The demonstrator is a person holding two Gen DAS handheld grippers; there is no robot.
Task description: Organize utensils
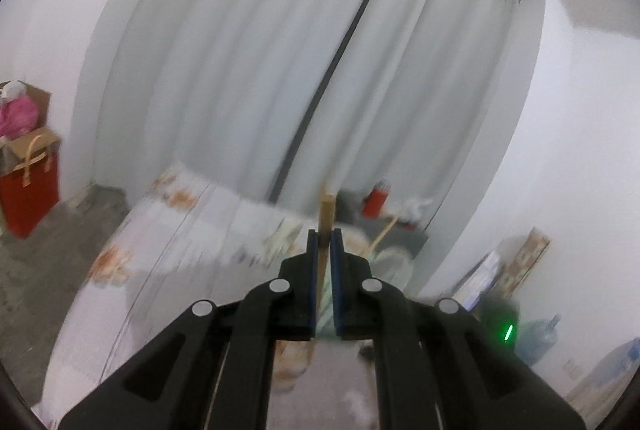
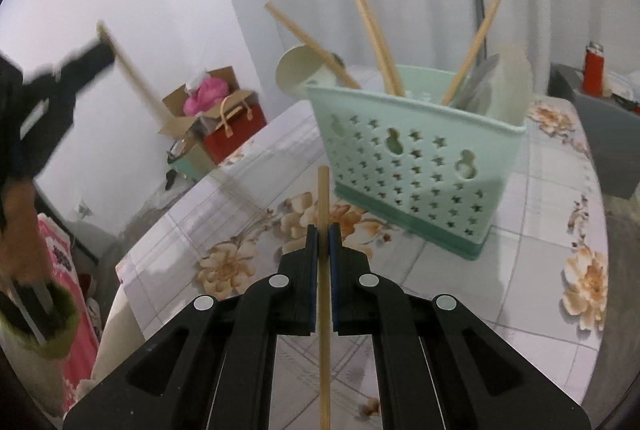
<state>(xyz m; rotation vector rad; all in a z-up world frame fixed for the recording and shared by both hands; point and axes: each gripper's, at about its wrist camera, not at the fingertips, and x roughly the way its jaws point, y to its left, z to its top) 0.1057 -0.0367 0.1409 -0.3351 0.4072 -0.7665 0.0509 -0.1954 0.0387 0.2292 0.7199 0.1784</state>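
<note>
Chopsticks (image 2: 372,37) upright in mint basket (image 2: 416,157); each claw, left (image 1: 325,236) and right (image 2: 323,232), clamped on one chopstick (image 2: 323,197).

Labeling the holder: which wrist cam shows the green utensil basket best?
Right wrist: the green utensil basket stands sharp and whole on the floral tablecloth, chopsticks sticking up. Left wrist shows only a blurred sliver behind the claw.

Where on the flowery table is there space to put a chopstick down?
The flowered tablecloth lies bare between the right gripper and the mint-green perforated plastic basket, and again to the right of the basket. Inside the basket it is crowded with wooden chopsticks and a white scoop.
</note>
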